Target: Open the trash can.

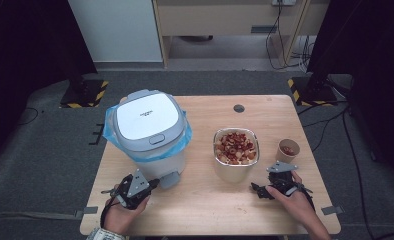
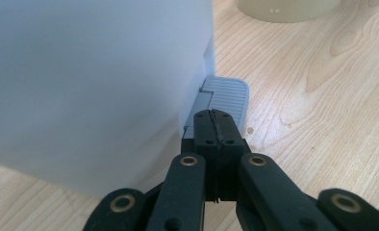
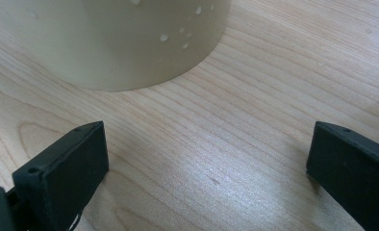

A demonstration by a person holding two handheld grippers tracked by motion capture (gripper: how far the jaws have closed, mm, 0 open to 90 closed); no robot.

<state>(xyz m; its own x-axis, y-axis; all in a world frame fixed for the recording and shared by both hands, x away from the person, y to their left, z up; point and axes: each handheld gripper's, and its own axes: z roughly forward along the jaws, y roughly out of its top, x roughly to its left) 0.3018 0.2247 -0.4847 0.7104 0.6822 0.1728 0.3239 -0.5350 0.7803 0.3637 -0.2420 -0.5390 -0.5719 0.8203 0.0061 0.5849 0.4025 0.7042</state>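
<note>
High view: fixed above the near edge of the table (image 1: 210,210), facing forward and down, far enough to take in the whole tabletop and the floor beyond. Left gripper view: rides low on the left gripper (image 2: 215,126), very near the white bin (image 2: 91,82), looking along the tabletop at its grey pedal (image 2: 228,94). Right gripper view: rides on the right gripper (image 3: 207,163), tilted down, close to the cream container (image 3: 120,38). Shared: bin, pedal, container and wooden tabletop also appear from above.
</note>
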